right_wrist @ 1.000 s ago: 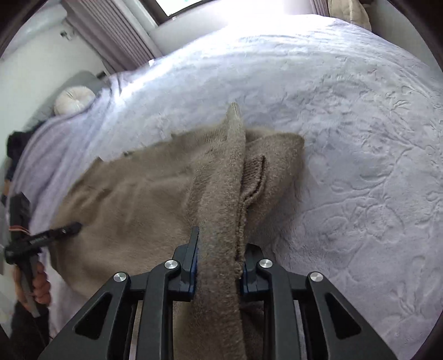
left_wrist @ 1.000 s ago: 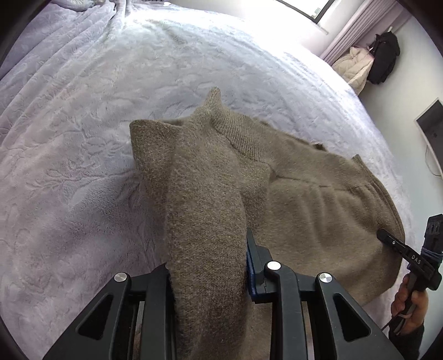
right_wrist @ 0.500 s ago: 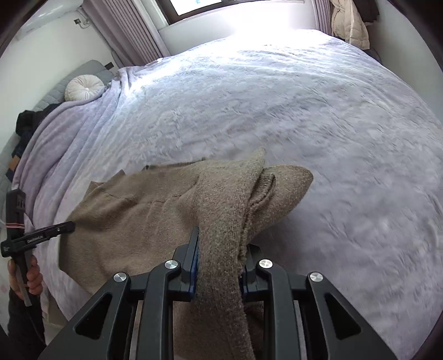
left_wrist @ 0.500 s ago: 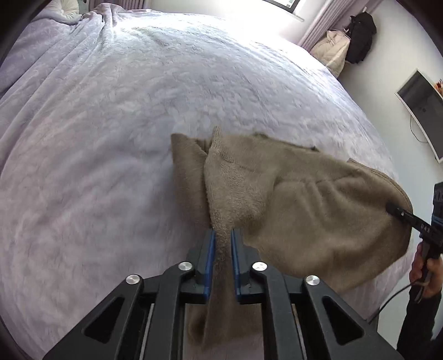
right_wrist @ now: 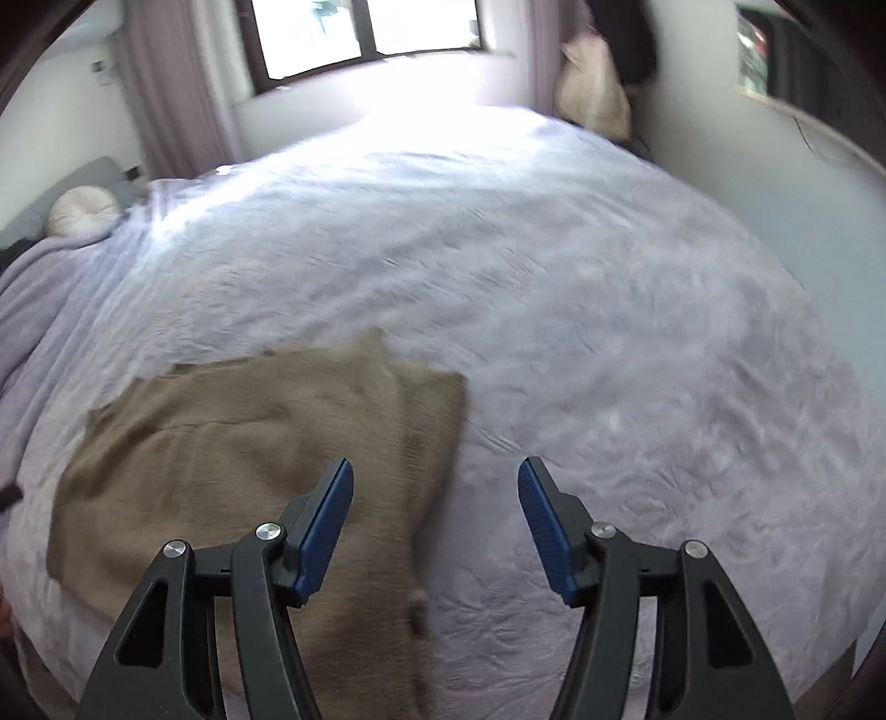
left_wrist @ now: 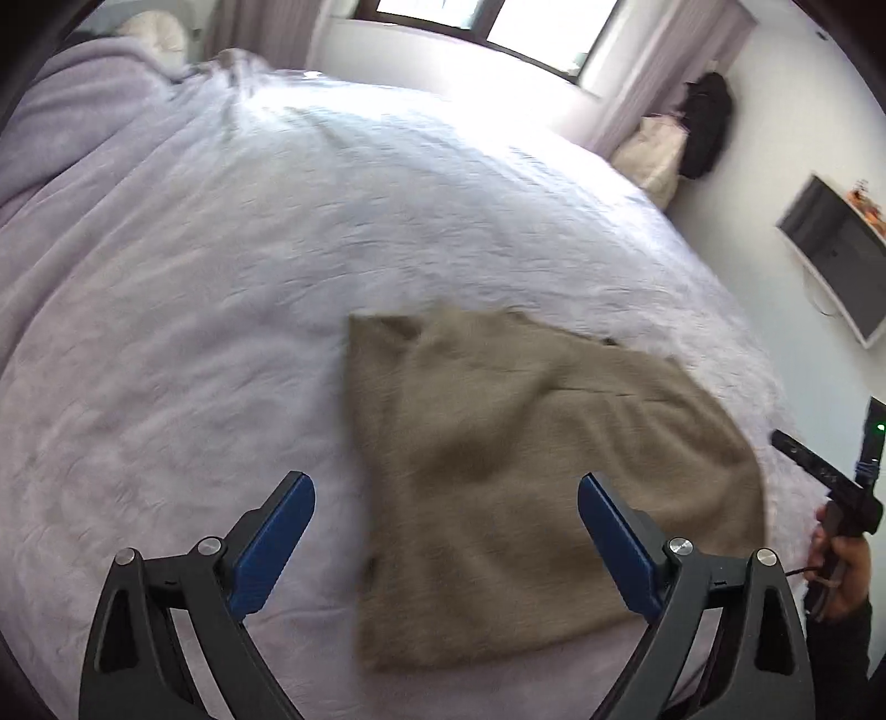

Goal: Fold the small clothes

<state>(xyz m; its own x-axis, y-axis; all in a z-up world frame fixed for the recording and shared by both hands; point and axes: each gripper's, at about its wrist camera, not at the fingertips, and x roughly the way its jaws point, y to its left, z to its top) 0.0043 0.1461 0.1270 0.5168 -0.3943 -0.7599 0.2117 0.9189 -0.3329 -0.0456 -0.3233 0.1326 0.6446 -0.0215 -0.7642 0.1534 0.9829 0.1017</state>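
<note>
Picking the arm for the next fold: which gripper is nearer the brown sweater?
Left, marginally. The left gripper, open, hangs right above the brown sweater. The right gripper, also open, straddles its right edge, one finger over the lavender bedspread.

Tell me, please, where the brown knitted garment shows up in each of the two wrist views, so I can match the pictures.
Left wrist view: the brown knitted garment lies flat on the bedspread, centre to lower right, partly between the open tongs.
Right wrist view: the garment lies lower left, behind the left-hand finger of the open tongs.
Shared landmark: the round cushion at the head of the bed, upper left in both.
</note>
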